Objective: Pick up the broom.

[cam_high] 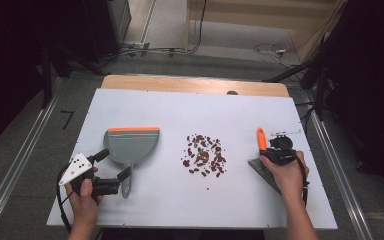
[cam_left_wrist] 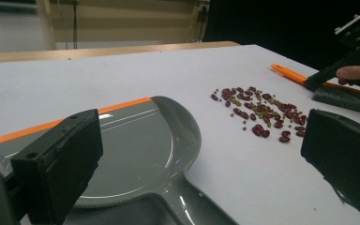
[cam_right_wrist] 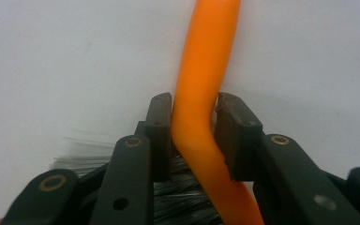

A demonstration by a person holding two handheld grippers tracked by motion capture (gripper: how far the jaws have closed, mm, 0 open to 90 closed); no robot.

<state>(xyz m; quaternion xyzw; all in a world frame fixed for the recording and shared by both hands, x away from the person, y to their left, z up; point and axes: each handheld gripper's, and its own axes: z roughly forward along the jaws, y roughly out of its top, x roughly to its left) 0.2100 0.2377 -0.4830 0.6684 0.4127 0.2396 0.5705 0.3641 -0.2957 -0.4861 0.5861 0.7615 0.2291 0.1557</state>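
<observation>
A grey dustpan [cam_high: 131, 145] with an orange front lip lies flat at the table's left, handle [cam_high: 126, 186] pointing toward me. My left gripper [cam_high: 114, 164] stands open beside that handle, one jaw on each side; in the left gripper view [cam_left_wrist: 201, 154] the dustpan [cam_left_wrist: 136, 150] lies between the wide-apart jaws. Several dark red beans [cam_high: 204, 155] are scattered mid-table. At the right lies a brush with an orange handle [cam_high: 261, 138] and grey bristles [cam_high: 264, 171]. My right gripper [cam_high: 276, 150] is shut on the brush handle [cam_right_wrist: 201, 70], bristles [cam_right_wrist: 183, 197] under the jaws.
The white table top [cam_high: 190, 107] has a bare wooden strip [cam_high: 195, 84] along its far edge. Metal rails [cam_high: 15, 170] run down both sides of the table. Cables [cam_high: 272, 49] lie on the floor beyond it.
</observation>
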